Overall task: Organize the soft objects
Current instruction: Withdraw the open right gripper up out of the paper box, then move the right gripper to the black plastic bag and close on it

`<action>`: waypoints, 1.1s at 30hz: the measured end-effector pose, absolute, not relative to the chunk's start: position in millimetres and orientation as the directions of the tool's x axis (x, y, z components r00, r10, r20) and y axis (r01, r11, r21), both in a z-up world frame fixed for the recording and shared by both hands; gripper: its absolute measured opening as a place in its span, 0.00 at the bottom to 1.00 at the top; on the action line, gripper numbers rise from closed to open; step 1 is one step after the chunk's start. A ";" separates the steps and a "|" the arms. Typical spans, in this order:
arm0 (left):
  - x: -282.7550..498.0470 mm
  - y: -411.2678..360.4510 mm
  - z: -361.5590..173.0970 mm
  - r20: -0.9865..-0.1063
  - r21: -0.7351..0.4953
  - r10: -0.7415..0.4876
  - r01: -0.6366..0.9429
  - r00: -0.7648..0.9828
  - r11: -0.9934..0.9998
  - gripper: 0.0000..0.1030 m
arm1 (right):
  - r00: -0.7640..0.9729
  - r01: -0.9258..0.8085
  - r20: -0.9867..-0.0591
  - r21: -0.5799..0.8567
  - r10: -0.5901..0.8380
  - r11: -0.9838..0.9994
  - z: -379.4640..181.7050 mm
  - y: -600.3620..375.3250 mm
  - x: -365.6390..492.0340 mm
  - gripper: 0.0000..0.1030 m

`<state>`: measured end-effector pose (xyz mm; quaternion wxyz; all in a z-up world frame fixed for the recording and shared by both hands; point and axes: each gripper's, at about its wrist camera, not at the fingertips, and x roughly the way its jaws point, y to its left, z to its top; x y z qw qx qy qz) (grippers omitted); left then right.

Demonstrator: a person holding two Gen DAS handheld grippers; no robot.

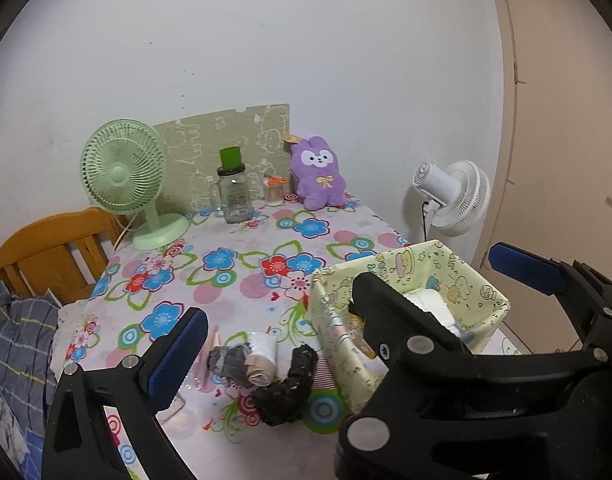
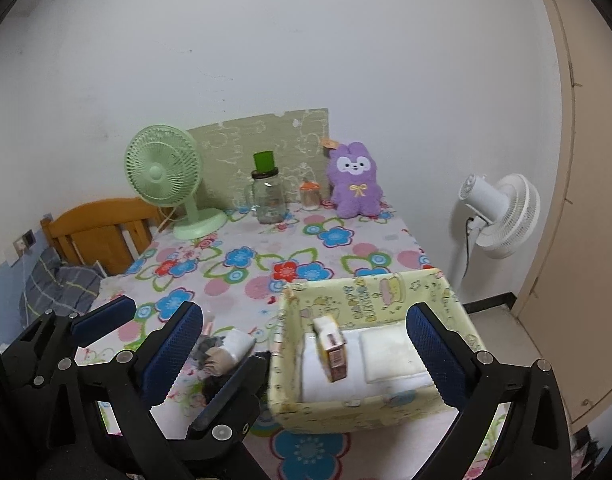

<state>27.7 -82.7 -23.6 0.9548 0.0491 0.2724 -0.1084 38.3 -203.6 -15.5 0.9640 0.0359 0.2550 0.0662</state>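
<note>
Both tongs open, empty: left tongs (image 1: 346,320), right tongs (image 2: 306,344). Just left of yellow fabric box (image 2: 289,396) on desk (image 2: 265,264): rolled socks (image 1: 249,360), black cloth (image 1: 285,392). Inside box: folded white cloths (image 2: 390,354). Beyond box: purple plush (image 2: 356,180).

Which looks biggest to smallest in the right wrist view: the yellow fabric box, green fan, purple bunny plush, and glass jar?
1. Yellow fabric box, though it sits nearest the camera, which inflates it.
2. Green fan.
3. Purple bunny plush.
4. Glass jar.
</note>
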 end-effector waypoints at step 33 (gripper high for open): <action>28.1 -13.4 -68.7 -0.575 0.003 -0.135 0.167 0.807 0.986 0.98 | 0.821 -0.208 -0.517 0.123 0.242 0.970 -59.0 -130.9 43.0 0.98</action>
